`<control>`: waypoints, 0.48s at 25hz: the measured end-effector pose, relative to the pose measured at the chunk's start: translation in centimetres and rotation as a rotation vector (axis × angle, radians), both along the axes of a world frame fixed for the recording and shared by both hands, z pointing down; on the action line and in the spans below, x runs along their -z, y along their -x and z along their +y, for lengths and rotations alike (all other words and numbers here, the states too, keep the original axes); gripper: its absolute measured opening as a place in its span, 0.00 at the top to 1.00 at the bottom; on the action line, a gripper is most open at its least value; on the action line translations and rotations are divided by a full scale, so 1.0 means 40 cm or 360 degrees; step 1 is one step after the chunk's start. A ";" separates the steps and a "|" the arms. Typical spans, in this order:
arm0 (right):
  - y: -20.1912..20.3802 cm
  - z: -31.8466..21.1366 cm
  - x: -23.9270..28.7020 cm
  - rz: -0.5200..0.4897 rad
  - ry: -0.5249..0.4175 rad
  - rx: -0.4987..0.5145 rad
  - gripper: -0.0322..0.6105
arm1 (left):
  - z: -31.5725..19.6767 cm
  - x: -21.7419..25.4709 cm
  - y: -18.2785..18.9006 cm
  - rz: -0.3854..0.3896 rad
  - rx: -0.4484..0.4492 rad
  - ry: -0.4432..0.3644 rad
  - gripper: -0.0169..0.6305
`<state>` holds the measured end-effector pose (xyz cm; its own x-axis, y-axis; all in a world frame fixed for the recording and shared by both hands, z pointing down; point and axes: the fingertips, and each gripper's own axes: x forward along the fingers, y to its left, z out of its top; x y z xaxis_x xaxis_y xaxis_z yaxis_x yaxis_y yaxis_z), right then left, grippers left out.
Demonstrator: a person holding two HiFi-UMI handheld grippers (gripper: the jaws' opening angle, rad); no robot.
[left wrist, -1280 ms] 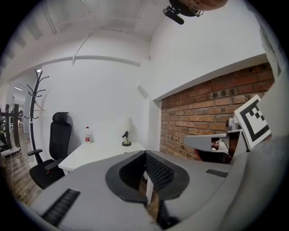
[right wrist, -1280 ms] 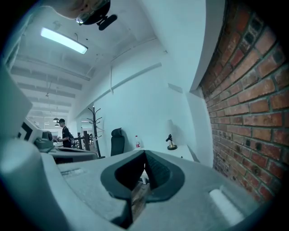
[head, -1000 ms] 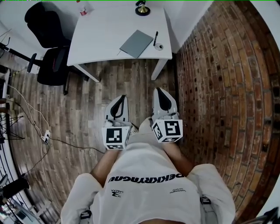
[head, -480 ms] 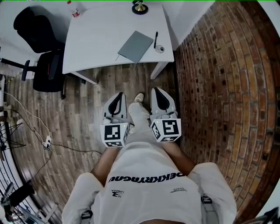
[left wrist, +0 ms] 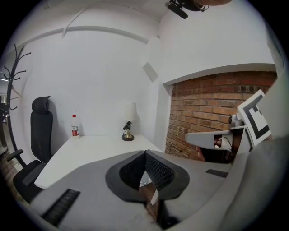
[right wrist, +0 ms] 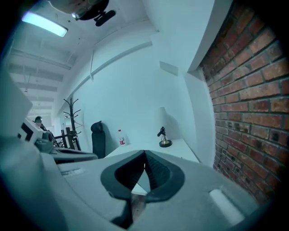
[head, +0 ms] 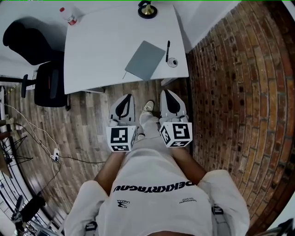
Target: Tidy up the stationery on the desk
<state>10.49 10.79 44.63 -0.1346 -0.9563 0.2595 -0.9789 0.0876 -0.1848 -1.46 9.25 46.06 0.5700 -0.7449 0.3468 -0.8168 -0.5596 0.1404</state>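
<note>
On the white desk (head: 101, 46) lie a grey notebook (head: 145, 60), a black pen (head: 168, 50) right of it, and a small round tape roll (head: 172, 62) near the desk's right front corner. Both grippers hang short of the desk, above the wooden floor. My left gripper (head: 124, 97) is shut with nothing in it; in the left gripper view its tips (left wrist: 145, 152) meet. My right gripper (head: 168, 94) is also shut and empty, tips (right wrist: 144, 153) touching. The desk (left wrist: 90, 149) lies ahead of the jaws in both gripper views.
A brick wall (head: 239, 92) runs along the right. A black office chair (head: 41, 78) stands left of the desk. A small figurine on a round base (head: 147, 9) and a bottle (head: 68, 16) sit at the desk's far edge. Cables (head: 50, 147) trail on the floor at left.
The person has walked toward the desk; it now sits closer to the grippers in the head view. Both grippers stay shut and side by side.
</note>
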 end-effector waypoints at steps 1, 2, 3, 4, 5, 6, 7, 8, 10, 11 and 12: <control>-0.007 -0.028 -0.003 -0.0003 0.0010 -0.0002 0.95 | -0.028 -0.007 -0.008 -0.0006 -0.0010 0.0023 0.98; -0.013 -0.055 -0.007 -0.0006 0.0022 -0.0005 0.95 | -0.055 -0.013 -0.016 -0.0008 -0.0018 0.0049 0.98; -0.019 -0.079 -0.013 -0.0010 0.0037 -0.0009 0.95 | -0.080 -0.019 -0.024 -0.0007 -0.0024 0.0077 0.98; -0.024 -0.102 -0.019 -0.0015 0.0054 -0.0013 0.95 | -0.104 -0.026 -0.031 -0.0007 -0.0029 0.0103 0.98; -0.030 -0.123 -0.026 -0.0020 0.0072 -0.0018 0.95 | -0.128 -0.033 -0.039 -0.0008 -0.0032 0.0125 0.98; -0.035 -0.144 -0.035 -0.0026 0.0090 -0.0021 0.95 | -0.153 -0.040 -0.047 -0.0012 -0.0034 0.0141 0.98; -0.041 -0.166 -0.045 -0.0032 0.0109 -0.0024 0.95 | -0.179 -0.047 -0.056 -0.0018 -0.0036 0.0154 0.98; -0.048 -0.186 -0.056 -0.0038 0.0127 -0.0026 0.95 | -0.204 -0.054 -0.066 -0.0026 -0.0041 0.0165 0.98; -0.065 -0.219 -0.080 -0.0052 0.0168 -0.0034 0.95 | -0.246 -0.070 -0.088 -0.0040 -0.0061 0.0187 0.98; -0.075 -0.235 -0.094 -0.0060 0.0191 -0.0041 0.95 | -0.265 -0.078 -0.099 -0.0041 -0.0076 0.0200 0.98; -0.083 -0.251 -0.108 -0.0069 0.0214 -0.0049 0.95 | -0.285 -0.086 -0.110 -0.0037 -0.0092 0.0215 0.98</control>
